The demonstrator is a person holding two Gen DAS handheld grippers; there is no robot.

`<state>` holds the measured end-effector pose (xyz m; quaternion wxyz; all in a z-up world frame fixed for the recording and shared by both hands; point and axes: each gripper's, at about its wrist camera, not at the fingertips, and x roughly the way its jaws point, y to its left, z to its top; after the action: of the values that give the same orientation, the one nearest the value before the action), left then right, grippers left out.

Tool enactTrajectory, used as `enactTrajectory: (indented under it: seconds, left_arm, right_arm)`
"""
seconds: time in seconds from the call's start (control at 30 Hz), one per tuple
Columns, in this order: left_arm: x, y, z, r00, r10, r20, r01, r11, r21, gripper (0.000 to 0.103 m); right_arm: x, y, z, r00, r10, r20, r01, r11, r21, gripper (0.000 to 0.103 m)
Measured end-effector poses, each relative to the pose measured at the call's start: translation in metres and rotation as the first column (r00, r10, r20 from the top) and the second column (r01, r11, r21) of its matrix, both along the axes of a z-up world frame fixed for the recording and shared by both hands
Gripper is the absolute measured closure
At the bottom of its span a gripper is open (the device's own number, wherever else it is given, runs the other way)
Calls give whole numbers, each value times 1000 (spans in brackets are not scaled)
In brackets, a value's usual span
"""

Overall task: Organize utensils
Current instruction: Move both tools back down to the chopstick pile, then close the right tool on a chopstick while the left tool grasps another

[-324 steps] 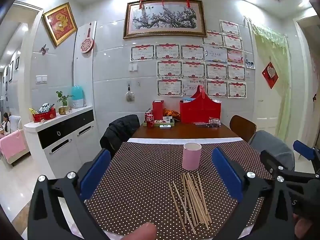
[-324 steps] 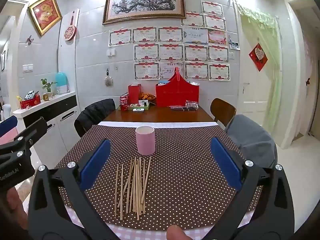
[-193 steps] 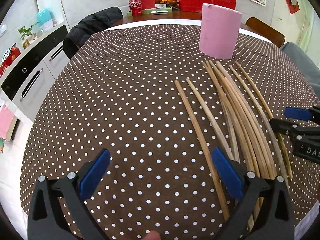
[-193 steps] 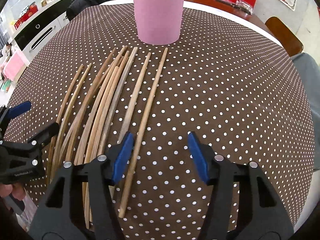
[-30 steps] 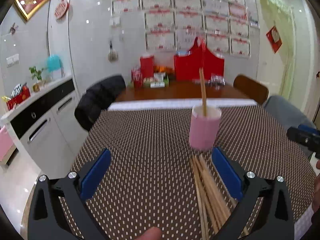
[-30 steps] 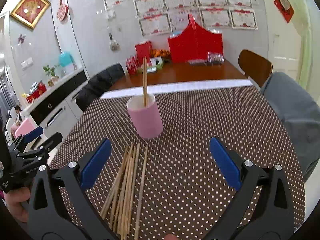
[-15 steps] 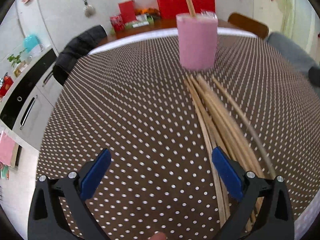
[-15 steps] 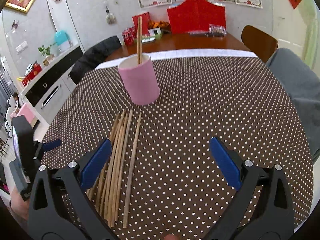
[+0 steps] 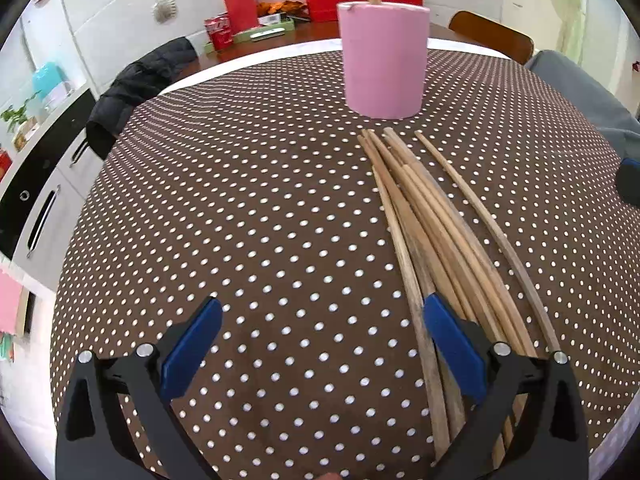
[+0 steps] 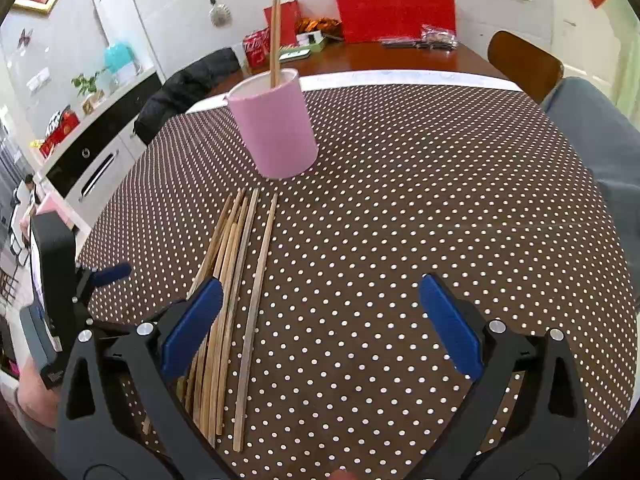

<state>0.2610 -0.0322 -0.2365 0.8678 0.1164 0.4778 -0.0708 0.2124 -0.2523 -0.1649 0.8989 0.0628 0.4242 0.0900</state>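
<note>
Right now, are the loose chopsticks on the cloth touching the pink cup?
Apart. The right wrist view shows dotted cloth between the pink cup base and the tips of the loose chopsticks.

The table is dark wood, mostly covered by a brown cloth with white dots, a white strip along its far edge. On the cloth stands a pink cup, upright. Just in front of it lies a loose bundle of wooden chopsticks, side by side, one lying slightly apart. On the bare far end sit a red box, red cans and what may be a tray of snacks.
</note>
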Motion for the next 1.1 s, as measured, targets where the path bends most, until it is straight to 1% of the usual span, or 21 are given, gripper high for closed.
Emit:
enactTrajectory:
  seconds: [0.1,0.2,0.3,0.37,0.43,0.47,0.5,0.57,0.6,0.63,0.73,0.8,0.9,0.93,0.97,1.0,1.03,1.07,1.1]
  left_arm:
    - [-1,-2,3,1000,-6,-2,6,1000,11,4]
    - [-2,3,4,1000,-16,-9,17,1000,14,4]
    - [-2,11,5,1000,-15,-14,15,1000,9,4]
    - [-4,16,4,1000,-11,-11,11,1000,6,4]
    - [-2,22,2,1000,-2,-13,2,1000,-7,4]
    - [-2,25,1,1000,-2,-13,2,1000,-10,4]
    - [-2,27,1,1000,-1,-13,1,1000,-13,4]
    - [0,28,1,1000,-4,-13,3,1000,-10,4]
    - [0,28,2,1000,-8,-11,8,1000,-3,4]
    - [0,27,2,1000,-11,-10,11,1000,4,4]
    - [-2,26,2,1000,-23,-17,23,1000,15,4]
    - [-5,21,1,999,-27,-28,27,1000,9,4]
    - [-4,15,1,999,-39,-34,39,999,3,4]
    - [-4,13,1,998,-41,-39,41,999,-7,7]
    - [-3,13,1,997,-52,-51,49,998,-45,17]
    - [-1,14,2,996,-58,-62,54,996,-73,23]
    - [-3,13,4,995,-74,-69,67,993,-101,35]
    - [-5,11,6,993,-96,-65,89,990,-105,49]
    - [-7,9,8,992,-108,-62,101,989,-107,58]
  right_arm:
    - [5,9,-11,999,28,-43,-30,999,-36,6]
    - [10,21,-27,994,68,-90,-75,994,-74,6]
    - [16,34,-38,987,106,-117,-117,989,-95,7]
    - [22,43,-46,982,131,-138,-147,982,-119,14]
    - [29,50,-54,977,135,-166,-158,978,-136,32]
    - [30,53,-53,978,135,-156,-160,974,-159,33]
    - [32,56,-53,979,137,-153,-164,970,-180,39]
    - [34,61,-51,976,157,-153,-185,964,-191,53]
    - [33,63,-50,973,172,-156,-201,959,-200,68]
    - [30,67,-49,967,192,-166,-227,948,-223,73]
    - [22,68,-49,955,222,-195,-268,930,-253,73]
    - [21,62,-47,954,215,-208,-261,938,-228,73]
    - [30,58,-48,961,187,-205,-232,947,-222,72]
    - [35,60,-48,960,191,-207,-234,950,-208,72]
    - [38,61,-49,961,192,-199,-233,950,-207,72]
    - [39,64,-49,962,192,-196,-233,948,-216,73]
    - [39,65,-49,961,196,-195,-238,946,-219,78]
    - [38,68,-48,958,212,-193,-251,946,-205,84]
    - [37,70,-48,958,214,-190,-252,946,-205,94]
